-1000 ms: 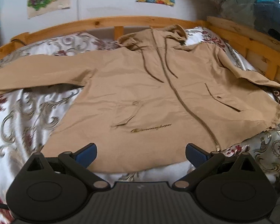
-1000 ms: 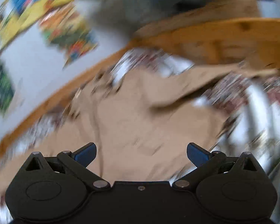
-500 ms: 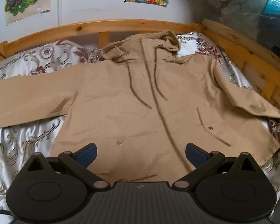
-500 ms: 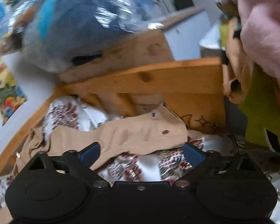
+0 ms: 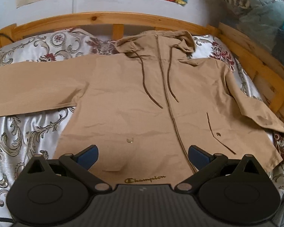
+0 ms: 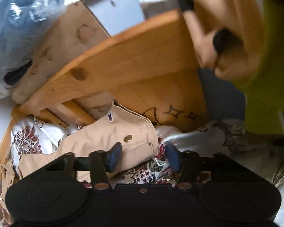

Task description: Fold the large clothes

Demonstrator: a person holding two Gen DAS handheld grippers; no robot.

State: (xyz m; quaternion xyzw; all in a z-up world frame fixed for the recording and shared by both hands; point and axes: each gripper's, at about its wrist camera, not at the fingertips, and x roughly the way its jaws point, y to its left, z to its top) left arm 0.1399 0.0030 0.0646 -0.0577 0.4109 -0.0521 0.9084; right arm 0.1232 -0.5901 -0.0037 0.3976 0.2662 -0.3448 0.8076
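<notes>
Jacket [image 5: 134, 102] front-up, hood toward headboard [image 5: 111, 19], long axis probably head-to-foot.

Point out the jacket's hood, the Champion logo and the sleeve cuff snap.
hood [image 5: 157, 43]: left wrist view, front panel beside the zipper.
Champion logo [image 5: 144, 179]: left wrist view, middle of the lettering.
sleeve cuff snap [image 6: 128, 138]: right wrist view, metal stud.

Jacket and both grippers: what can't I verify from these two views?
- Jacket hem: left wrist view, hidden behind the left gripper body.
- Far sleeve end: left wrist view, cut off at the picture's left edge.
- Cuff contact: right wrist view, it lies between the right gripper fingers, but blur leaves touching unclear.
- Yellow-green and tan shapes at upper right: right wrist view, motion blurred, unidentifiable.
</notes>
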